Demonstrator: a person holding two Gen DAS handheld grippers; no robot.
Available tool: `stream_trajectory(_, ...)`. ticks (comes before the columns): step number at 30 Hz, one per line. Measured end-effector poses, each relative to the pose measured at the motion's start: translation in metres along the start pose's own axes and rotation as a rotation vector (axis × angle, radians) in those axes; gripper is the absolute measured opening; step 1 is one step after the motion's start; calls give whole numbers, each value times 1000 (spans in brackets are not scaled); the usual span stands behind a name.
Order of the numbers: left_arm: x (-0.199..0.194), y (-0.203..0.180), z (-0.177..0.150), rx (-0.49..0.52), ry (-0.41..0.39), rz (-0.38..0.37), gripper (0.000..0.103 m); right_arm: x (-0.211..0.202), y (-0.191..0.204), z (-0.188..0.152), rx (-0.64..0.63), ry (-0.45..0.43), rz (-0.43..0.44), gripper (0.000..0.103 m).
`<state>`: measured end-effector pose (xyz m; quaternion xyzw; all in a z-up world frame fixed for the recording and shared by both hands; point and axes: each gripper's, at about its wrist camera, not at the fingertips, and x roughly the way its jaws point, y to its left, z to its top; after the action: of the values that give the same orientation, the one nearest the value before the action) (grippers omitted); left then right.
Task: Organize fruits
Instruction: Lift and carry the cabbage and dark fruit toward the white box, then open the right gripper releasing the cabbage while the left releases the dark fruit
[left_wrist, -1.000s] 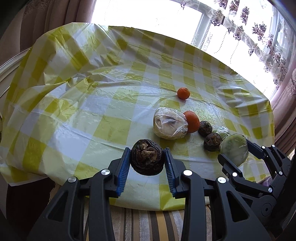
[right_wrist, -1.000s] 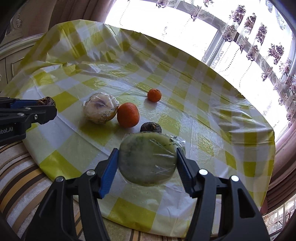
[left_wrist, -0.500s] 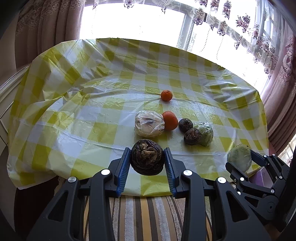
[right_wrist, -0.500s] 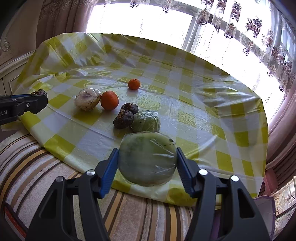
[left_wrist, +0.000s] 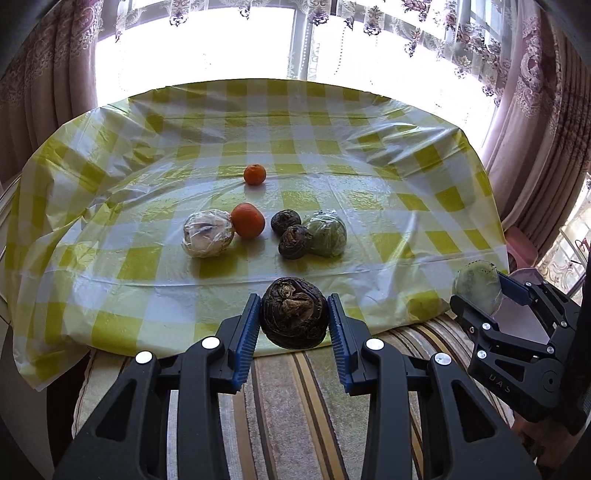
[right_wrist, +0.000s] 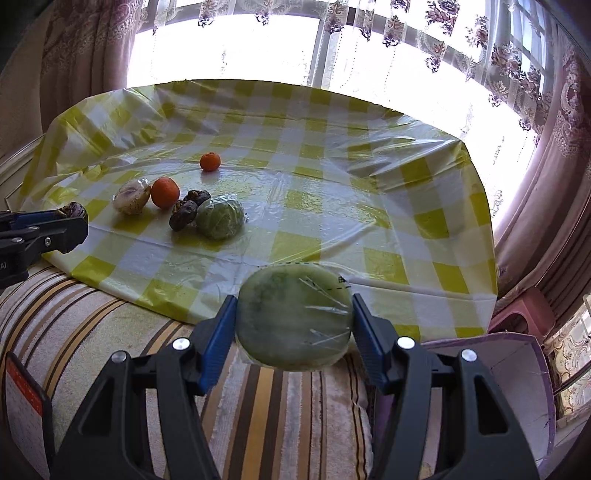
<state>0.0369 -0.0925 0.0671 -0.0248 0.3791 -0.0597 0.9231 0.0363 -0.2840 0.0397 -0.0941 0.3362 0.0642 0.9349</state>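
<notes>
My left gripper (left_wrist: 293, 317) is shut on a dark wrinkled fruit (left_wrist: 294, 313), held in front of the table's near edge. My right gripper (right_wrist: 293, 319) is shut on a green wrapped fruit (right_wrist: 293, 319), also held off the near edge; it shows at the right of the left wrist view (left_wrist: 478, 286). On the yellow checked tablecloth (left_wrist: 332, 155) lie a white wrapped fruit (left_wrist: 208, 238), a large orange (left_wrist: 248, 220), a small orange (left_wrist: 255, 174), two dark fruits (left_wrist: 285, 221) (left_wrist: 295, 242) and a green wrapped fruit (left_wrist: 327, 233).
A striped cushion (right_wrist: 110, 332) lies below both grippers, in front of the table. A pink stool (right_wrist: 522, 314) and a purple box (right_wrist: 517, 369) stand at the right. Curtains (left_wrist: 535, 92) and a bright window back the table.
Both grippers have pulled back from the table with their fruits held. The fruits on the table now look farther away and have not moved.
</notes>
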Motion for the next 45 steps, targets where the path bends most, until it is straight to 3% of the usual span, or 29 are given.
stream_trajectory(11, 18, -77, -9, 121, 68, -63, 33, -13, -61, -32, 122, 22, -53, 61)
stream_trajectory(30, 68, -210, -45, 349, 225, -186, 33, -16, -163, -98, 303, 142, -185, 61)
stream_trajectory(45, 80, -282, -59, 505, 240, -249, 33, -15, -213, -140, 334, 254, -323, 61)
